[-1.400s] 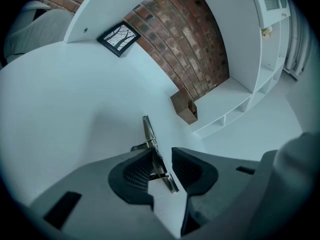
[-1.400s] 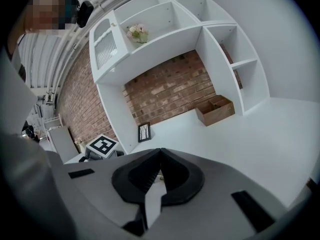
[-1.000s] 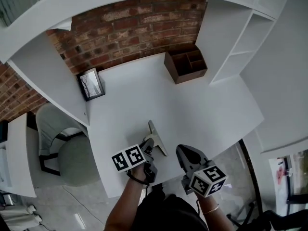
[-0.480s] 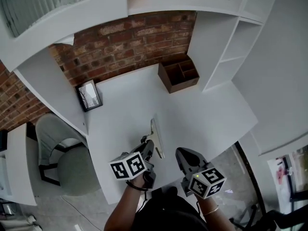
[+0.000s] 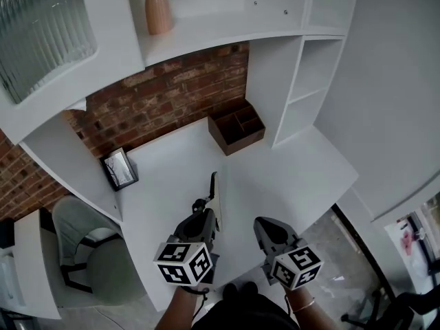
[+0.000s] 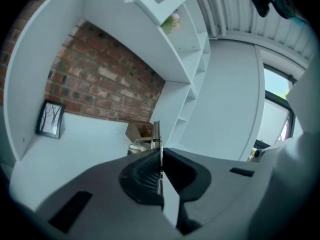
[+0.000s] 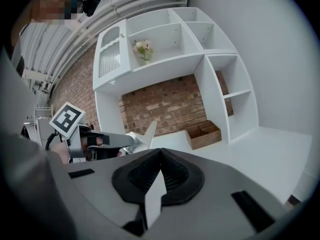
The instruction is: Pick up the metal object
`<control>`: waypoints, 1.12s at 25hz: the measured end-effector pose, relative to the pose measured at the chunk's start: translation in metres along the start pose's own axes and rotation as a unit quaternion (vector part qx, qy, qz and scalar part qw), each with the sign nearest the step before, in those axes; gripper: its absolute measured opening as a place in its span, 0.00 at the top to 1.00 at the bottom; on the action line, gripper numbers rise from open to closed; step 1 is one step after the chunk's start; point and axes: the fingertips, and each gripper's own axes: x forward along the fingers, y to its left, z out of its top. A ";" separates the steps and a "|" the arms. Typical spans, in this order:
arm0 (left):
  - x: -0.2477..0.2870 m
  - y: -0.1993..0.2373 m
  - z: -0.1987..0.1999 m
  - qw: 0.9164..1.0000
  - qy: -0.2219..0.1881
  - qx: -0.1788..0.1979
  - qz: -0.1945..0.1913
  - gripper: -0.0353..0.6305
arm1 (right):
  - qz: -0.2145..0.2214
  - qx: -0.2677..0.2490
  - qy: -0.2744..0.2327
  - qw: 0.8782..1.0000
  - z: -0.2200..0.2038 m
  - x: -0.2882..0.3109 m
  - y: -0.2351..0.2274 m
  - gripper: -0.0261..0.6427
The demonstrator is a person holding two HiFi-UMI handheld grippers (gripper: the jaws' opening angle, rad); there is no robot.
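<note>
White desk top [image 5: 295, 174], set against red brick wall [image 5: 172, 95]: 1 brown wooden compartmented organizer box [image 5: 236, 127], at the back by the wall; 1 black-framed picture [image 5: 118, 170], upright, back left corner. White shelf [image 5: 206, 27] above: 1 pink vase [image 5: 157, 9].

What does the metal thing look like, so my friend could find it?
Find the white desk in front of the brick wall. Near its front edge the left gripper is shut on the metal object, a thin, flat, silvery strip pointing toward the wall. Unlike the brown wooden box and black picture frame, it alone is held in a gripper.
</note>
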 end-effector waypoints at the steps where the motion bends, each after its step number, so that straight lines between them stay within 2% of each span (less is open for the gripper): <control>1: -0.001 -0.005 0.005 1.000 -0.004 0.019 0.002 0.93 | -0.004 -0.001 -0.004 1.000 0.002 -0.002 -0.004 0.95; 5: -0.007 -0.024 0.017 0.996 -0.019 0.081 0.013 0.93 | -0.016 -0.005 -0.017 1.000 0.012 -0.012 -0.015 0.95; 13: -0.018 -0.055 0.022 0.989 -0.027 0.144 0.018 0.93 | -0.033 -0.031 -0.035 0.998 0.026 -0.030 -0.024 0.95; 19: -0.023 -0.066 0.021 0.986 -0.025 0.167 0.014 0.93 | -0.044 -0.054 -0.039 0.997 0.030 -0.037 -0.028 0.95; 28: -0.036 -0.070 0.016 0.984 -0.027 0.174 0.024 0.93 | -0.036 -0.067 -0.051 0.996 0.035 -0.045 -0.020 0.95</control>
